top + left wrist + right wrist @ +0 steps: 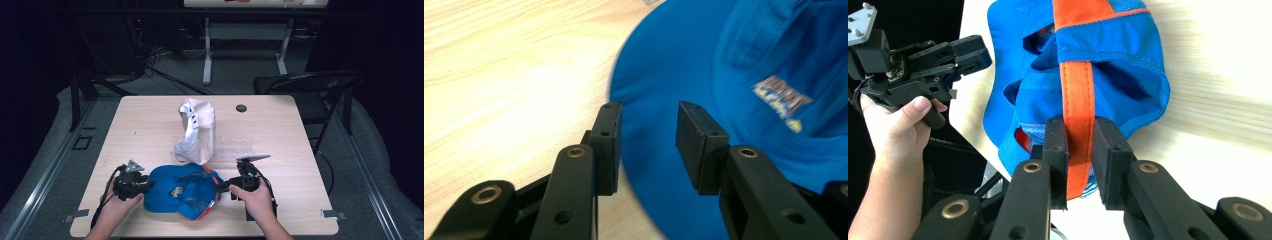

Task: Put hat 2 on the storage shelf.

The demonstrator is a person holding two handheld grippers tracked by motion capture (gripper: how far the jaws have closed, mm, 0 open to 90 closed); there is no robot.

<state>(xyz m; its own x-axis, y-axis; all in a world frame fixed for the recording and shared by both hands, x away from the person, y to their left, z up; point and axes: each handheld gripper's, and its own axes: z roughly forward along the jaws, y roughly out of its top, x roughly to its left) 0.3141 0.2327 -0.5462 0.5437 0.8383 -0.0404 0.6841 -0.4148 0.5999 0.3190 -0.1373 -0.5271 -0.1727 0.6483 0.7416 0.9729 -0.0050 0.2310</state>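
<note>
Both hands come in from the near edge of the counter (150,112), each holding a gripper. Between them lies a blue cap (182,190), close to the near edge. At its left side, the left gripper (647,145) is released, with its jaws apart over the flat blue brim and not pressing it. At the right side, the right gripper (1079,160) is clenched on the orange strap (1075,85) at the back of the cap. This cap has a small printed logo (781,102) on the front. Behind it a white cap (196,131) stands on the counter, near the blue one.
</note>
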